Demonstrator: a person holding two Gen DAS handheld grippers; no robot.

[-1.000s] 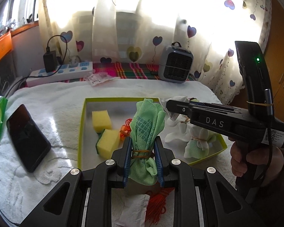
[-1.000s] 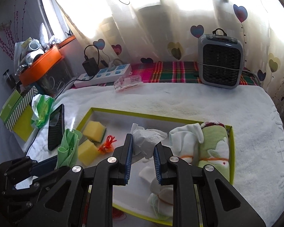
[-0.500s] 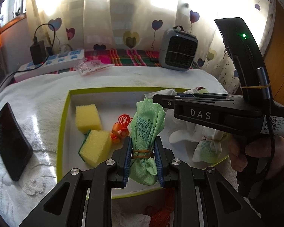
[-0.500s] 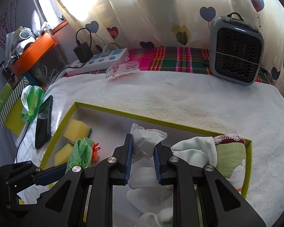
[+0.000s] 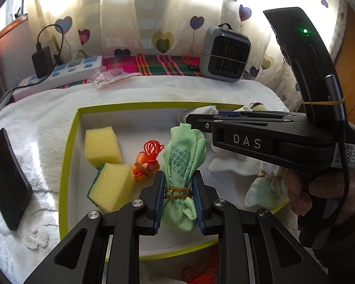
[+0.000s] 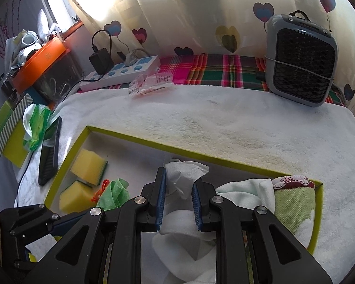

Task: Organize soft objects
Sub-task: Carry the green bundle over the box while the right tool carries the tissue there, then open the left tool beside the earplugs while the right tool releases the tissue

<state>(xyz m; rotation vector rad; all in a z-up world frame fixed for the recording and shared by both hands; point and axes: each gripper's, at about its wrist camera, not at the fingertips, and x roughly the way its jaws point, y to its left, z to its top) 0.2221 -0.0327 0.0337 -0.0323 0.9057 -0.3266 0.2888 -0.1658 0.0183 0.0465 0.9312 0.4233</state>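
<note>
Green cloth bundle clamped; sponges, orange netting beside.

Left gripper clamped on green cloth bundle, right gripper jaws parted, hand-held

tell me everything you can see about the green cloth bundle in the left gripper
The green cloth bundle is a thin, light green cloth with dark printed characters, bunched and bound near its lower end by a tan rubber band. It stands roughly upright, top flaring into loose folds. The left gripper is shut on it at the band, blue pads pressing both sides. It sits over the yellow-rimmed box, right of the orange netting.
</note>
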